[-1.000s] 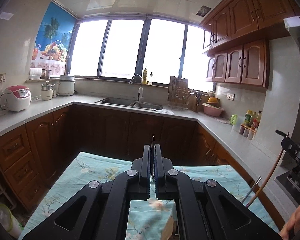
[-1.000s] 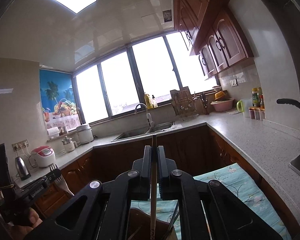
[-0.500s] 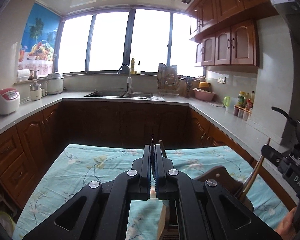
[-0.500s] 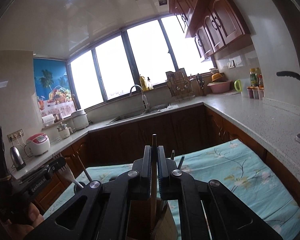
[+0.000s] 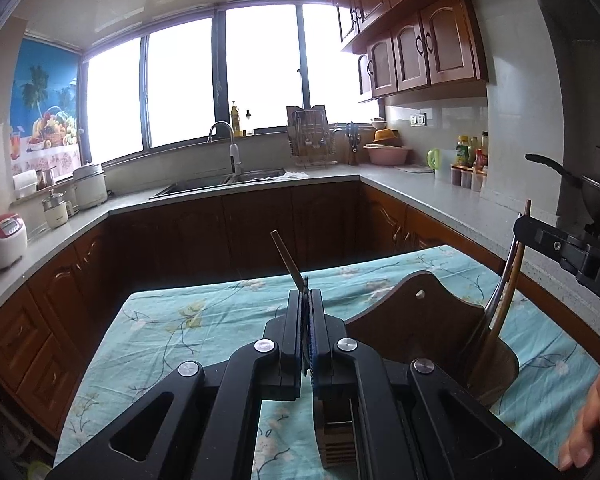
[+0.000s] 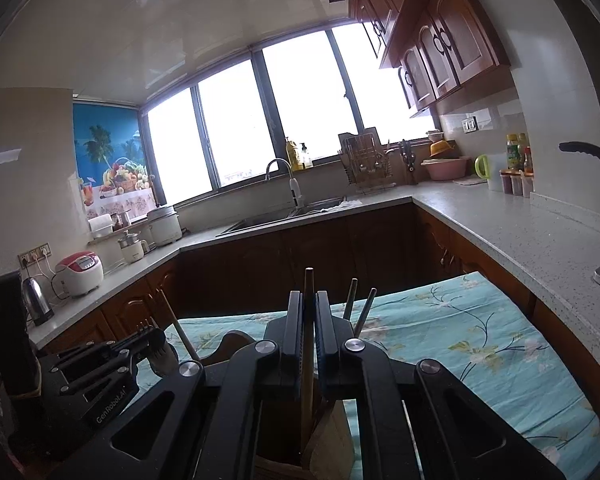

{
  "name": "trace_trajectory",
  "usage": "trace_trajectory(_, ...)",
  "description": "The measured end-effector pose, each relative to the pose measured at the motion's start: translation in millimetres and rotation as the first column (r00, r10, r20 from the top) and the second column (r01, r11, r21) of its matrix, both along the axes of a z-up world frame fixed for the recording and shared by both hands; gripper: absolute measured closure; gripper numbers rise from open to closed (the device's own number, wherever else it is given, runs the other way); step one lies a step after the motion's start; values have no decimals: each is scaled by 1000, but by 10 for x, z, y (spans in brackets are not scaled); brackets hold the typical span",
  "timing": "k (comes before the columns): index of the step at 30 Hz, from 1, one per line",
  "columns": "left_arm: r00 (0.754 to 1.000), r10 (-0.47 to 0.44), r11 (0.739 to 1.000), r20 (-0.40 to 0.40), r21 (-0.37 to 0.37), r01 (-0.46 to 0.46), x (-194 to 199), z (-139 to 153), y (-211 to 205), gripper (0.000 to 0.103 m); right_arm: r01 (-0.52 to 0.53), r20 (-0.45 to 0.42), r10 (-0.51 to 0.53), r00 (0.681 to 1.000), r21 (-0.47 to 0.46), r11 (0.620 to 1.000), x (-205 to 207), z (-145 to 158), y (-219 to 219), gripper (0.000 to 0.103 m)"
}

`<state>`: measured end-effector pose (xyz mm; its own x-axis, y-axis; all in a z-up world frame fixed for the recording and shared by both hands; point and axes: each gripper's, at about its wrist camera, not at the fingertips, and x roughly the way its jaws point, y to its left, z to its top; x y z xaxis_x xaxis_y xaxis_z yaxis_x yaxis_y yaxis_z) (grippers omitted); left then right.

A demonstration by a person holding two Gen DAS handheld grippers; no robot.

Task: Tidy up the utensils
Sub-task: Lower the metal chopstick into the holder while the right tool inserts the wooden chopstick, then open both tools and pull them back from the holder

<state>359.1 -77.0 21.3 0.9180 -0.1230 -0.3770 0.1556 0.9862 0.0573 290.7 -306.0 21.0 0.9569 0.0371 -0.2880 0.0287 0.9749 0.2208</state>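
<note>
A brown wooden utensil holder stands on the table's teal floral cloth. My left gripper is shut on a fork; its thin flat handle sticks up past the fingertips, left of the holder. In the right wrist view, that gripper sits low at the left. My right gripper is shut on a long wooden stick that runs down into the holder. Two more handles stand in it. From the left wrist view, the right gripper holds the stick over the holder's round cup.
A grey counter wraps around the room, with a sink, a dish rack and bottles. A black-handled pan sits at the right. A person's hand shows at the lower right. A kettle and rice cooker stand at the left.
The right gripper has come down with the stick, whose lower end now sits in the holder. The left gripper has rolled and tipped down; the holder has come into its view.
</note>
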Motion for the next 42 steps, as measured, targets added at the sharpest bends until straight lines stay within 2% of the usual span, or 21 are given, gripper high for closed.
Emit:
trace_trajectory(6, 1000, -2, 1000, -11, -10, 2, 0, 31, -8, 101, 5, -19, -4, 1000, 13, 1000, 21, -24, -72, 97)
trace_trajectory(9, 1000, -4, 1000, -9, -13, 4, -17, 42, -24, 99, 4, -32, -4, 999, 14, 1000, 33, -55, -74, 93)
trace_trajectory(11, 1000, -7, 1000, -11, -16, 7, -23, 39, -36, 97, 5, -38, -4, 999, 20, 1000, 33, -71, -80, 93)
trace_trajectory(14, 1000, -5, 1000, -8, -19, 5, -49, 31, -31, 86, 6, -40, -5, 999, 31, 999, 16, -66, -91, 93)
trace_trajectory(17, 1000, 1, 1000, -7, -27, -1, -63, 48, -17, 84, 8, -43, -7, 999, 33, 999, -1, -52, -98, 90)
trace_trajectory(21, 1000, -2, 1000, -12, -29, 1, -74, 25, -30, 83, 14, -34, -13, 999, 34, 999, -39, -24, -92, 72)
trace_trajectory(23, 1000, -1, 1000, -14, -28, 0, -88, 35, -32, 76, 16, -32, -15, 999, 35, 999, -63, -7, -92, 69)
trace_trajectory(24, 1000, 3, 1000, -11, -28, -3, -100, 44, -27, 66, 18, -32, -17, 999, 36, 999, -76, 1, -95, 67)
trace_trajectory(26, 1000, 11, 999, -5, -31, -11, -143, 58, -12, 37, 22, -33, -21, 999, 38, 999, -99, 7, -102, 59)
trace_trajectory(28, 1000, 27, 999, 0, -41, -27, -220, 84, 31, 19, 20, -35, -19, 999, 45, 999, -135, 9, -116, 46)
trace_trajectory(29, 1000, 26, 999, 4, -47, -26, -250, 82, 39, 19, 19, -36, -18, 999, 50, 999, -161, 13, -121, 41)
trace_trajectory(31, 1000, 23, 998, -6, -55, -23, -327, 82, 73, 17, 19, -33, -17, 999, 56, 998, -226, 22, -132, 23)
trace_trajectory(32, 1000, 23, 998, -16, -58, -24, -357, 84, 95, 12, 18, -31, -16, 999, 59, 998, -265, 31, -140, 21)
trace_trajectory(34, 999, 28, 997, -39, -70, -31, -434, 78, 152, 10, 18, -39, -16, 999, 63, 998, -355, 38, -159, 12)
trace_trajectory(42, 987, 51, 989, -151, -130, -71, -777, -35, 373, 9, 55, -113, -44, 993, 88, 995, -775, -59, -323, 10)
